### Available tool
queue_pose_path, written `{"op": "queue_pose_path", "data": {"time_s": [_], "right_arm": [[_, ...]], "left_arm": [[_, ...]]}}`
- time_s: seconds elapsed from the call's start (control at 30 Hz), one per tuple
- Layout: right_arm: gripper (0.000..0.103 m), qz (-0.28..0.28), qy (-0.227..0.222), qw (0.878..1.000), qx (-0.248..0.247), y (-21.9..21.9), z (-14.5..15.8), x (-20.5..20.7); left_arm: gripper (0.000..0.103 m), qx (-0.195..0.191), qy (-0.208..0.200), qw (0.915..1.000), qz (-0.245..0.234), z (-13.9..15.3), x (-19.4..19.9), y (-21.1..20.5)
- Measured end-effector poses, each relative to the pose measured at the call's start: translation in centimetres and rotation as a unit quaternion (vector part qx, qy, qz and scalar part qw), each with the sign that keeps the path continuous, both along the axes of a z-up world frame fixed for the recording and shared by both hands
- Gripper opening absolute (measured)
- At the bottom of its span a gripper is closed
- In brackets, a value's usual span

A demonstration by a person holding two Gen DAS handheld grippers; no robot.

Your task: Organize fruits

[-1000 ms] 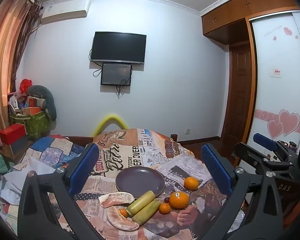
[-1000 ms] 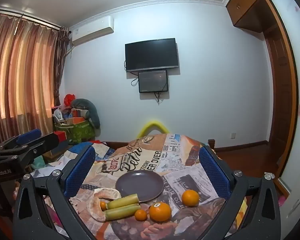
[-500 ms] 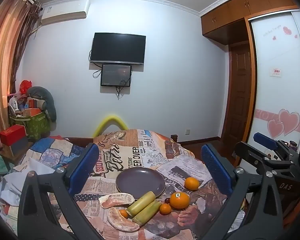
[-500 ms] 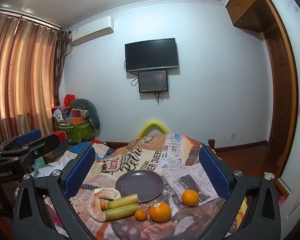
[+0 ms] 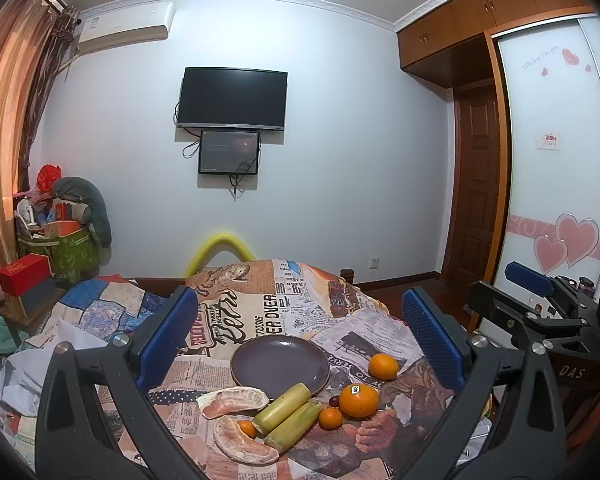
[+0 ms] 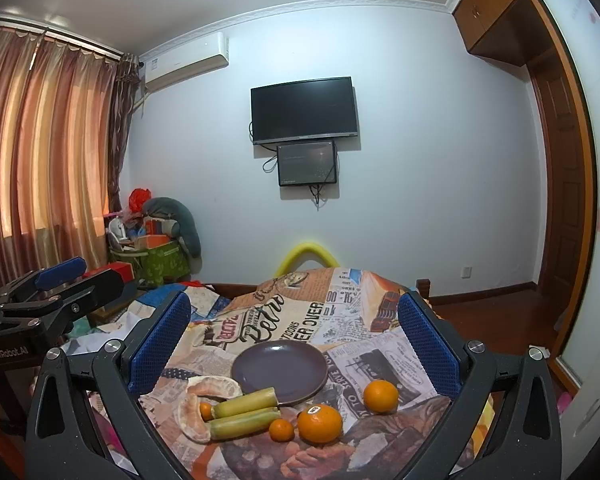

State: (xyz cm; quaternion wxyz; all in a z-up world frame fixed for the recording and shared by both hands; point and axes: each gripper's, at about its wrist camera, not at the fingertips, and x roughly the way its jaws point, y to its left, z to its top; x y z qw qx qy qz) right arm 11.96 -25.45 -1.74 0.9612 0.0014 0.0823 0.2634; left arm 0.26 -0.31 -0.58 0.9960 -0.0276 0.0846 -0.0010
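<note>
A bare dark purple plate [image 5: 280, 360] [image 6: 280, 368] lies on a newspaper-print cloth. In front of it are two green sugarcane pieces [image 5: 286, 402] [image 6: 244, 398], two peeled pomelo segments [image 5: 233, 396] [image 6: 212, 388], a stickered big orange [image 5: 358, 400] [image 6: 320, 423], a smaller orange [image 5: 383, 366] [image 6: 381, 396] and small tangerines [image 5: 331, 418] [image 6: 281, 429]. My left gripper [image 5: 300, 336] and right gripper [image 6: 294, 338] hover above the fruit, both open and holding nothing. Each gripper shows from the side in the other's view, the right gripper [image 5: 540, 304] and the left gripper [image 6: 48, 300].
The cloth-covered table [image 5: 260, 308] drops off at the far edge by a yellow foam arch [image 5: 220, 246]. Patchwork bedding [image 5: 96, 312] lies left. A green basket of clutter [image 6: 156, 256] stands by the curtain, and a wardrobe [image 5: 556, 160] is on the right.
</note>
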Motion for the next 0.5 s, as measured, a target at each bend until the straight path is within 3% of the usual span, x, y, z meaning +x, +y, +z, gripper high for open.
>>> {"op": "queue_pose_path", "data": {"time_s": [0.5], "right_arm": [[0.103,-0.001,0.0,1.0,-0.004,0.07,-0.29,0.24]], "left_arm": [[0.103,0.002,0.0,1.0,0.001,-0.09,0.09,0.0]]}}
